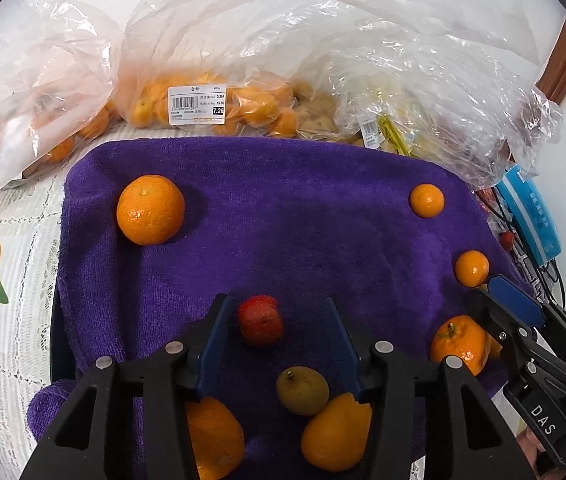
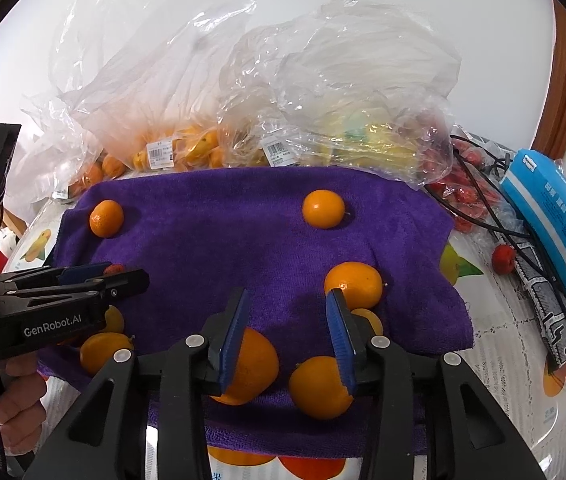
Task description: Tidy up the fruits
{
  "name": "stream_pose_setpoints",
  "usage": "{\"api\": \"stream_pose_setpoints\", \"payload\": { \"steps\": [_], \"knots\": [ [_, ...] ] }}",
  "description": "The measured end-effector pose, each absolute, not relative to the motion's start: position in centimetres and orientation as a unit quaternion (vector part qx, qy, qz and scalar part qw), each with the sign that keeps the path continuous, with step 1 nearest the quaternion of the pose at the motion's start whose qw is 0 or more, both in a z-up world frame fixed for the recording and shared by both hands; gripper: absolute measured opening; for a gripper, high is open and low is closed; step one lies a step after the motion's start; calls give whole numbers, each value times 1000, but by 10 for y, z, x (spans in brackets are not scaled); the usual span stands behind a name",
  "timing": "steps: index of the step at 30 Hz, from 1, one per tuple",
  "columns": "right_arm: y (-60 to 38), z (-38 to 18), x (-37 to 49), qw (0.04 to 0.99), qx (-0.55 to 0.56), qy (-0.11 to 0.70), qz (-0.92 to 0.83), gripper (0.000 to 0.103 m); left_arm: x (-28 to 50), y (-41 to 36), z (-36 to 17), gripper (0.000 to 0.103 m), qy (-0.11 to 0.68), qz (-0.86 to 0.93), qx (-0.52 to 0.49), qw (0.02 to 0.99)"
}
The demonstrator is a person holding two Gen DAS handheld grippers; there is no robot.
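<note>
Between the left tool's point(image 1: 279, 334) parted blue pads, a small red fruit point(image 1: 261, 320) is lying free on the purple towel point(image 1: 283, 208), nearer the left pad, too round for any long axis. Rightward, the right tool point(image 2: 287, 322) is standing apart over bare towel, oranges point(image 2: 251, 366) crowding its near edge. Plastic bags point(image 1: 243, 60) are walling off the far edge.

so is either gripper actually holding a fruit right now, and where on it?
Nothing is held. The left gripper stands open around the small red fruit on the purple towel, pads clear of it. The right gripper is open and empty.
</note>
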State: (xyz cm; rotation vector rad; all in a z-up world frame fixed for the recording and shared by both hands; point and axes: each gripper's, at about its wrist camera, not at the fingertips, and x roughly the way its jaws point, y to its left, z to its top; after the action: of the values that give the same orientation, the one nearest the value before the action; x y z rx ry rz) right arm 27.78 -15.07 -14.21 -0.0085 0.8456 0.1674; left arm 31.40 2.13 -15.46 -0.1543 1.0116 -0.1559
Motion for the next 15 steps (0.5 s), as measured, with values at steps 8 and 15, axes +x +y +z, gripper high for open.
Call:
{"api": "stream_pose_setpoints", "payload": {
  "steps": [8,15],
  "knots": [
    [-156,-139,277,912,10,402,80,44,313,24,-155,50,482,-75,-77,870],
    [-157,-141,278,911,15,404,80,45,312,22,-152,54,477,-77,-75,872]
  ]
}}
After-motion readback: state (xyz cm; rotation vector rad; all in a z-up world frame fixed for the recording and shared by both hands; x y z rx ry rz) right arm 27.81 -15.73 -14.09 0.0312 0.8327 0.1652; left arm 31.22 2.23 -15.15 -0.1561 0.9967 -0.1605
